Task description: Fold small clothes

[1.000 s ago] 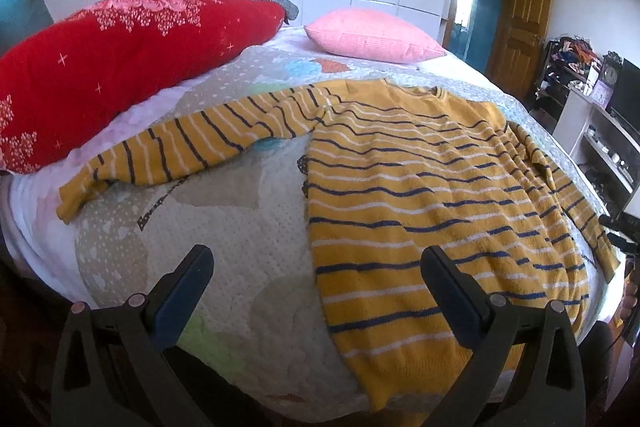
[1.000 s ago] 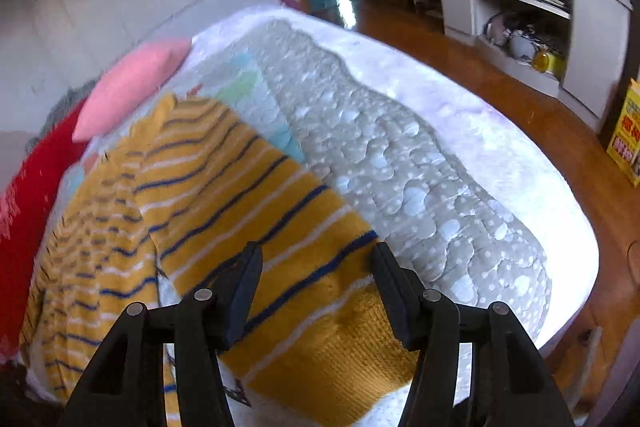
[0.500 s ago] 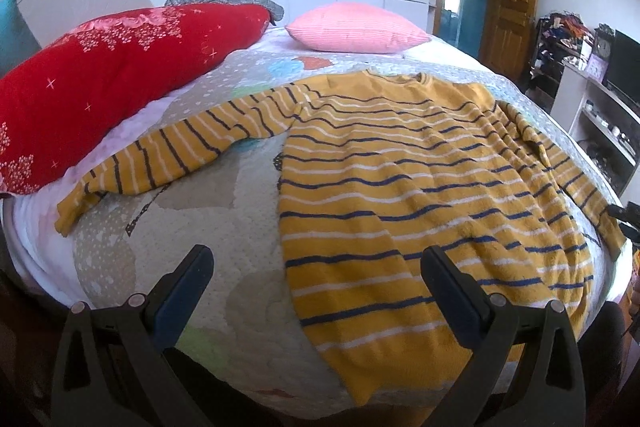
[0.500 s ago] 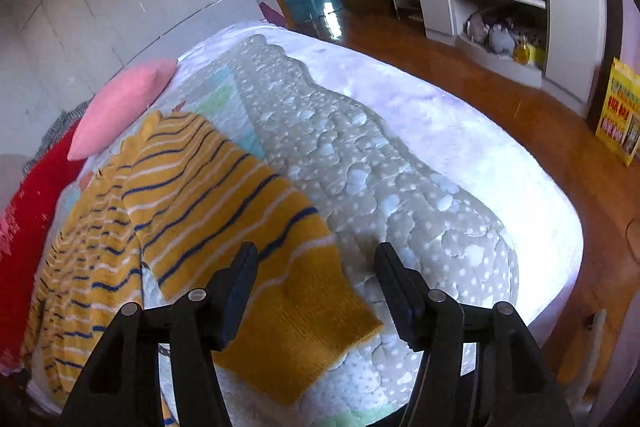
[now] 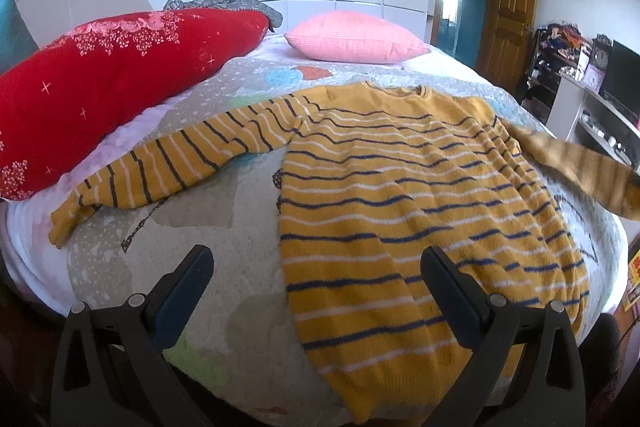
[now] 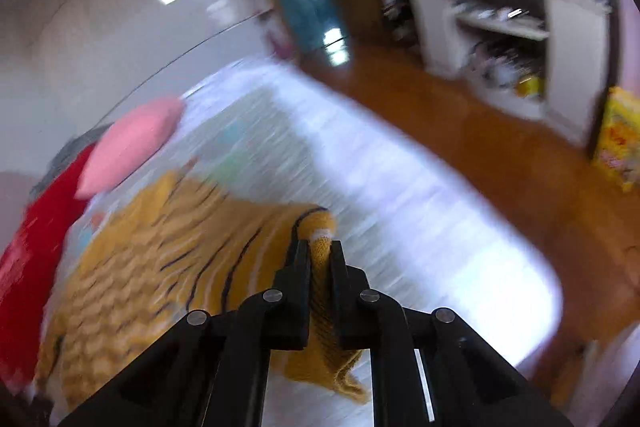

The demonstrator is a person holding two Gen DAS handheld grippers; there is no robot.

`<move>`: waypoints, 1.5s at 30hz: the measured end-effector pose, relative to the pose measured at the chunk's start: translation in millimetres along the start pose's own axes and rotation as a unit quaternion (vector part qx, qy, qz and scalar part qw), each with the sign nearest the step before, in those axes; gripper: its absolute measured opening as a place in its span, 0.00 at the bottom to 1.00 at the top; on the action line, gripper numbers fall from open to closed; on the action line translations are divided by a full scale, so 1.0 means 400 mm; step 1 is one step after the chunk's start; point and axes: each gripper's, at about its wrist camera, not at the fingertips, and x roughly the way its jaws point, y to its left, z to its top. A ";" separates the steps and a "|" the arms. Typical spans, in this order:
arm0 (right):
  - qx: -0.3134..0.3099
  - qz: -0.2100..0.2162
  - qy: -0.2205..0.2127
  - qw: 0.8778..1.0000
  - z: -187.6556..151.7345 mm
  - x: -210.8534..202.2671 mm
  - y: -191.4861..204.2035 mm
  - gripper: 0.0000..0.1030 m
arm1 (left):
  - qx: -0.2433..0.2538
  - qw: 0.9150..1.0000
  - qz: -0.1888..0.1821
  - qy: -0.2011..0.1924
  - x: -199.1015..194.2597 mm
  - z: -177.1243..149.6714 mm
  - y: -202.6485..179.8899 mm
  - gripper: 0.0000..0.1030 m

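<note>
Bed (image 5: 192,243): carries our striped sweater (image 5: 400,195), spread flat, right sleeve (image 6: 320,267) lifted. Risk, we judge: the thin pinch slips mid-fold, or drags the body askew. Right gripper (image 6: 319,259): jaws clamped on the sleeve's cuff. Left gripper (image 5: 316,267): jaws wide, holding nothing, above the hem

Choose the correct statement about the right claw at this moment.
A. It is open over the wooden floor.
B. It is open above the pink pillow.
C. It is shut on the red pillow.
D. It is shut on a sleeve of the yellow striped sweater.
D: in the right wrist view, the right claw has its jaws closed with the sweater sleeve's yellow knit pinched between them.
</note>
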 end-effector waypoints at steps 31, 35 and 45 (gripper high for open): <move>-0.242 0.255 0.285 0.892 -0.370 0.425 1.327 0.32 | -0.187 0.982 0.000 -0.002 -0.019 -0.075 0.402 1.00; -0.257 0.286 0.266 0.884 -0.371 0.373 1.385 0.46 | -0.214 0.977 0.000 -0.010 -0.036 -0.081 0.442 1.00; -0.318 0.378 0.239 0.836 -0.440 0.096 1.298 0.49 | -0.300 0.953 0.002 -0.040 -0.040 -0.056 0.619 1.00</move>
